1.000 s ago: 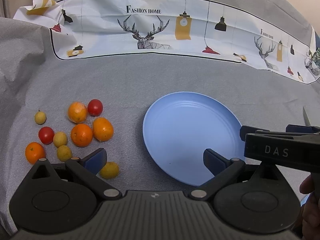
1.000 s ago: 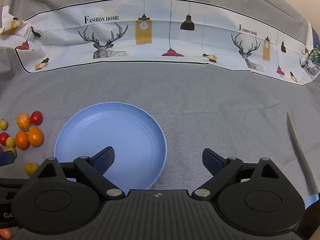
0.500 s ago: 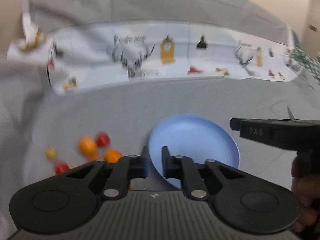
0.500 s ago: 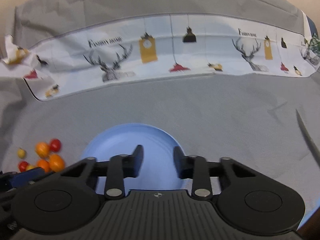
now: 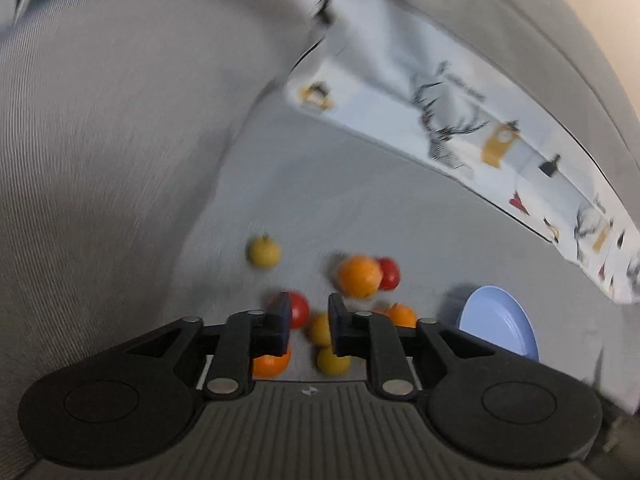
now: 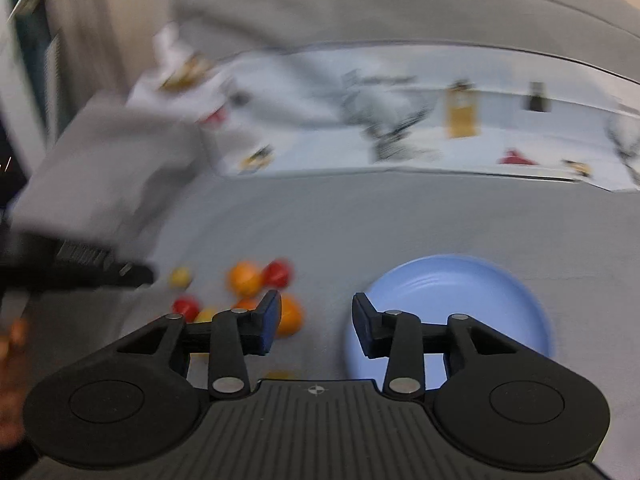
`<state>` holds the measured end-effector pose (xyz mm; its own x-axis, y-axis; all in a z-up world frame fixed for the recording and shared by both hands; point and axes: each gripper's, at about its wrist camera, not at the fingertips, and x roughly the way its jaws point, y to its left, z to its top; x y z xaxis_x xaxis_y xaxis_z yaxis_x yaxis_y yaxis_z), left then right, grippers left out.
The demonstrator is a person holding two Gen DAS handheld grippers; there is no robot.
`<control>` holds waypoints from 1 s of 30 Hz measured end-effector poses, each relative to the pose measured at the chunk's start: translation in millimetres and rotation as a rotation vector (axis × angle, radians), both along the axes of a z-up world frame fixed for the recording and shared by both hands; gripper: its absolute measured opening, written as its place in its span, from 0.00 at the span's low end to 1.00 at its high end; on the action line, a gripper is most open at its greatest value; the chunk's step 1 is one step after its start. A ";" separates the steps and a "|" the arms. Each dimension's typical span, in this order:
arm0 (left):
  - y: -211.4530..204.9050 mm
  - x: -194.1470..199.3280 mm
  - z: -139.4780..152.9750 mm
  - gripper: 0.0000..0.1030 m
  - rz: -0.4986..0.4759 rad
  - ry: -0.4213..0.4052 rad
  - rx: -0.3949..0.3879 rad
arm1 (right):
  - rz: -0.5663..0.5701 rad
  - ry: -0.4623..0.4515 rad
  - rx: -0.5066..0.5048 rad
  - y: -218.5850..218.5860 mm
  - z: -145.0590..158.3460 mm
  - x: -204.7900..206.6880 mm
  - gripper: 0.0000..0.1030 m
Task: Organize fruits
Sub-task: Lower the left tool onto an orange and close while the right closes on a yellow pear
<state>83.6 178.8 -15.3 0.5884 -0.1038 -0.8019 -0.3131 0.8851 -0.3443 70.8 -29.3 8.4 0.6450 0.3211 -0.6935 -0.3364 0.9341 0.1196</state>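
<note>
While both views are blurred, the left tool [image 5: 308,326] is seen with its jaws partly closed, a narrow gap left between them and nothing gripped. It is held over the fruits [image 5: 320,308] on the grey surface [image 5: 360,208]; a yellow fruit [image 5: 319,328] is seen through the gap, a tomato [image 5: 298,310] just left of it and an orange [image 5: 359,276] beyond. The right tool [image 6: 316,318] is released, jaws apart and empty, between the fruits and the plate [image 6: 480,284]. The plate lies right of the fruits, apart from them. A printed cloth [image 6: 420,120] lies at the far edge.
</note>
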 end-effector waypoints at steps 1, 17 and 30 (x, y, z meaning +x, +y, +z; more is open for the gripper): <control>1.6 2.8 -2.9 0.26 0.005 0.020 0.009 | 0.024 0.002 -0.037 13.7 -7.4 1.8 0.40; -20.3 14.1 -36.5 0.52 -0.132 0.196 0.238 | 0.010 0.155 -0.161 56.2 -91.9 11.0 0.40; -25.6 15.9 -37.5 0.38 -0.136 0.221 0.293 | 0.034 0.135 -0.121 44.6 -81.2 9.1 0.28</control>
<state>99.6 153.2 -52.8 0.3947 0.0833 -0.9151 -0.2243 0.9745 -0.0081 79.9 15.3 -72.8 0.5332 0.2501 -0.8082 -0.3565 0.9328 0.0535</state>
